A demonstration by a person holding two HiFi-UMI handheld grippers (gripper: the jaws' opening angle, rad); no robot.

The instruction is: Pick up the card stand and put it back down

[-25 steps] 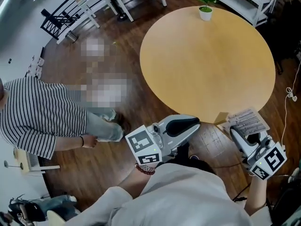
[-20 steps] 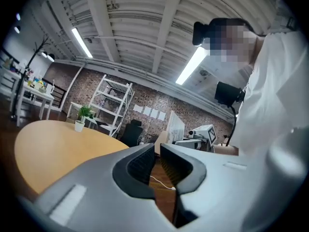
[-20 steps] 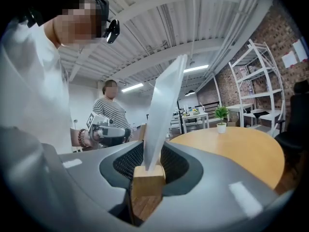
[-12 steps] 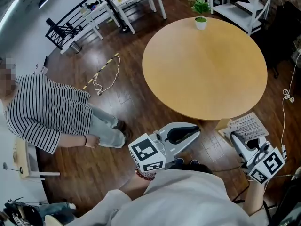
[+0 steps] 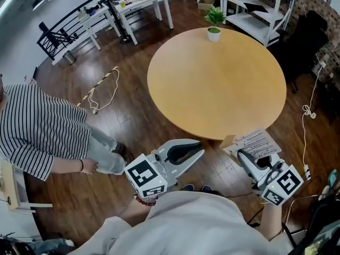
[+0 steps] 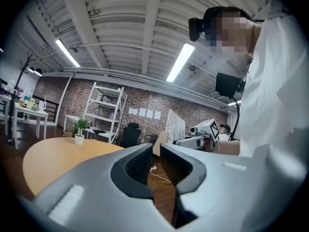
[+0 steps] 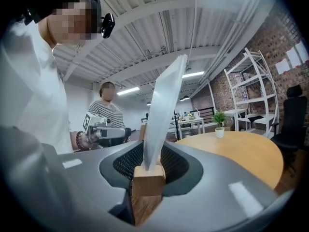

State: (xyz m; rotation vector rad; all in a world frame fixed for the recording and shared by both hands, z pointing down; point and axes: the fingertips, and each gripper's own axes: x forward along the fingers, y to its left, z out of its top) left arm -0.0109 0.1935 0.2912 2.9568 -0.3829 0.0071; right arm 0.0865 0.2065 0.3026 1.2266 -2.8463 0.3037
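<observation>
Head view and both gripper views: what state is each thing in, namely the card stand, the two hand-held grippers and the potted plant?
Card stand: off the table, wooden base clamped, card upright in its slot.
Right hand-held gripper: shut on the card stand's base.
Left hand-held gripper: jaws narrowly apart, nothing between them.
Potted plant: upright at the far edge of the round table.

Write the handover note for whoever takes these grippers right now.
Right gripper: shut on the wooden base of the card stand.
Left gripper: jaws a narrow gap apart, nothing between them.
Card stand: in the air, off the near edge of the round table, over the floor. The table bears only a potted plant at its far side.
Done: pick-up.
Left: set the stand down, probably on the table, then release.
</observation>
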